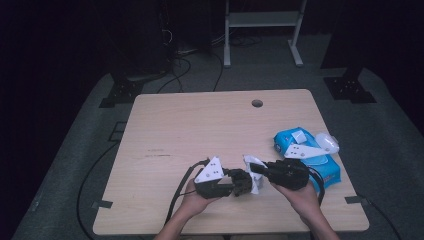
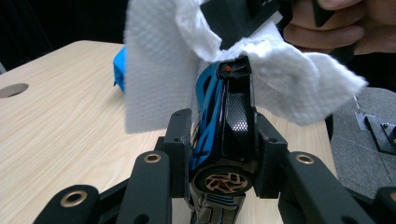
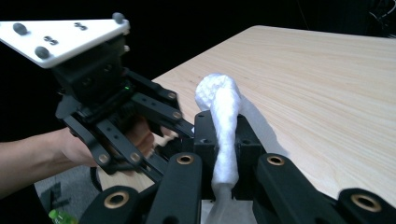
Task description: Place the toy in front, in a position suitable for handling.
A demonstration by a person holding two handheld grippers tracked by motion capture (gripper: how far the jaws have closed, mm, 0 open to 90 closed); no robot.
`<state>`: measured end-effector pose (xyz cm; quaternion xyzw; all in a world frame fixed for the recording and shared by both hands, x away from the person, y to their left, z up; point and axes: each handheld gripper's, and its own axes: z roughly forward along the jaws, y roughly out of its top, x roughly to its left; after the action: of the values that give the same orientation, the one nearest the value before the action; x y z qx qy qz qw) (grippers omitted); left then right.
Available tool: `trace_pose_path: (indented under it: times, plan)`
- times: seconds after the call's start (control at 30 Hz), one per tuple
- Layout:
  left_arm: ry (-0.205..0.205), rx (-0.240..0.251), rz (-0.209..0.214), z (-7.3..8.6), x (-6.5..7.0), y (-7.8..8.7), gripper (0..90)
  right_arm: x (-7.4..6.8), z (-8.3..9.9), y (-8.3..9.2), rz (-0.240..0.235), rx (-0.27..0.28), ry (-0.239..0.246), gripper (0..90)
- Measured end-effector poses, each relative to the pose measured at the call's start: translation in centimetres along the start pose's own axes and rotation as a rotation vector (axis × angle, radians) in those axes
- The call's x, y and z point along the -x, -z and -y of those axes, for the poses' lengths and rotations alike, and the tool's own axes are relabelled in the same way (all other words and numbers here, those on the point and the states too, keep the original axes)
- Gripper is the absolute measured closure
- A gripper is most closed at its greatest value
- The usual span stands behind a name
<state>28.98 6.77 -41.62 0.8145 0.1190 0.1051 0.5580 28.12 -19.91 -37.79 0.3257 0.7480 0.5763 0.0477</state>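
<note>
Jaws of the left gripper [image 2: 223, 154] were clamped on a small blue-and-black toy car [image 2: 223, 126]. The right gripper [image 3: 223, 154] pinched a bunched white paper towel [image 3: 223, 116], which draped over the car's far end. Both met above the table [image 1: 200, 125] near its front edge, bare wood stretching beyond. A blue wipes packet [image 1: 305, 145] lay just right of them.

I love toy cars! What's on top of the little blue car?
A white tissue drapes over the blue toy car's top end, hiding what lies past it. The rest of the car is gripped between black fingers.
</note>
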Motion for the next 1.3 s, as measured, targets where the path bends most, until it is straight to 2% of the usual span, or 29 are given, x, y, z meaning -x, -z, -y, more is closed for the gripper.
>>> trace_pose_path:
  times: [0.13,0.23,0.37,0.43,0.73,0.9,1.07,1.2,1.3]
  plan:
    - [0.005,-0.003,-0.007,0.4,-0.2,1.2,64.8,1.0,1.0,-0.6,-0.031,0.021,-0.066,83.0]
    - [0.015,-0.005,-0.015,0.8,-0.5,2.2,64.7,1.1,1.7,-1.6,-0.042,-0.004,-0.079,82.9]
    - [0.036,-0.012,-0.024,1.7,-0.8,3.6,64.5,0.7,2.3,-3.4,-0.086,-0.013,-0.090,83.0]
    - [0.035,-0.028,-0.030,2.1,-0.8,4.2,64.3,0.4,2.3,-4.1,-0.110,-0.010,-0.101,82.9]
    - [0.053,-0.095,-0.049,3.5,-0.9,6.2,64.1,-1.1,1.9,-6.8,-0.155,-0.035,-0.077,82.8]
    - [0.039,-0.147,-0.072,3.8,-0.7,6.9,64.3,-1.7,1.9,-7.9,-0.163,-0.049,-0.070,82.9]
    - [0.021,-0.210,-0.095,4.5,-0.4,7.5,65.2,-2.6,2.1,-9.2,-0.163,-0.086,-0.042,82.9]
    - [0.035,-0.261,-0.106,5.6,-0.5,7.3,67.8,-3.2,2.4,-10.7,-0.151,-0.139,-0.013,82.9]
    - [0.030,-0.300,-0.084,6.3,-0.6,6.7,69.4,-3.3,2.8,-11.7,-0.144,-0.174,0.001,82.9]
